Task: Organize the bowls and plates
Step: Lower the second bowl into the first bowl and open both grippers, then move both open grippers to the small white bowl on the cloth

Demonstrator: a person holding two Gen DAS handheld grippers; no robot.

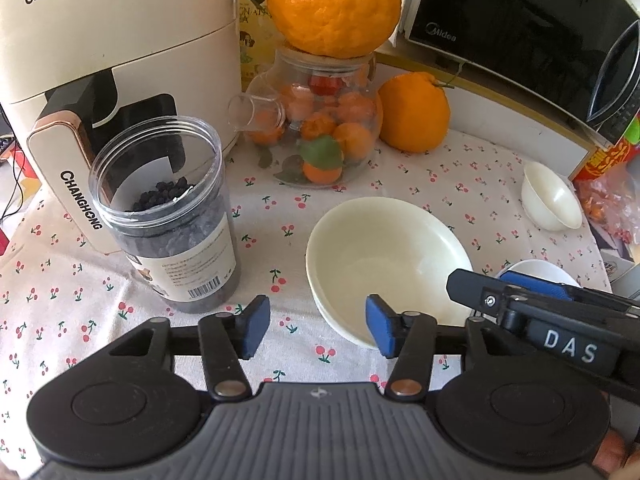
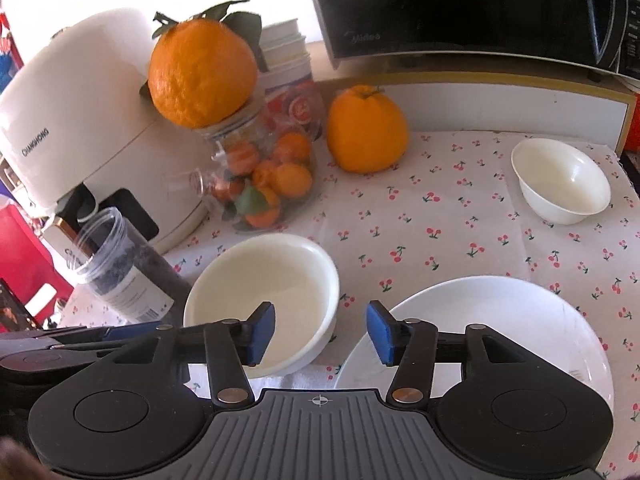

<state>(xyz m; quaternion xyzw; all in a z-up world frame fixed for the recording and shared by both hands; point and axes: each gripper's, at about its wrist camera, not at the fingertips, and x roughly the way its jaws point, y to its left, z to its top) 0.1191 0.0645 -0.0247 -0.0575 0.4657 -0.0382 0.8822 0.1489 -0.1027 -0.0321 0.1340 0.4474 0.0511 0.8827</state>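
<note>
Cream-coloured, the wide round ceramic bowl (image 1: 384,260) is seen resting on the cherry-print tabletop (image 1: 460,184) just ahead of the partly open, empty left hand-held gripper (image 1: 318,326), while the equally parted, empty right hand-held gripper (image 2: 320,332) is poised between it and the white round plate (image 2: 500,320).

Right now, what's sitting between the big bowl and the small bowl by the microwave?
Nothing: in the right wrist view only bare cherry-print tablecloth lies between the big bowl and the small bowl.
</note>
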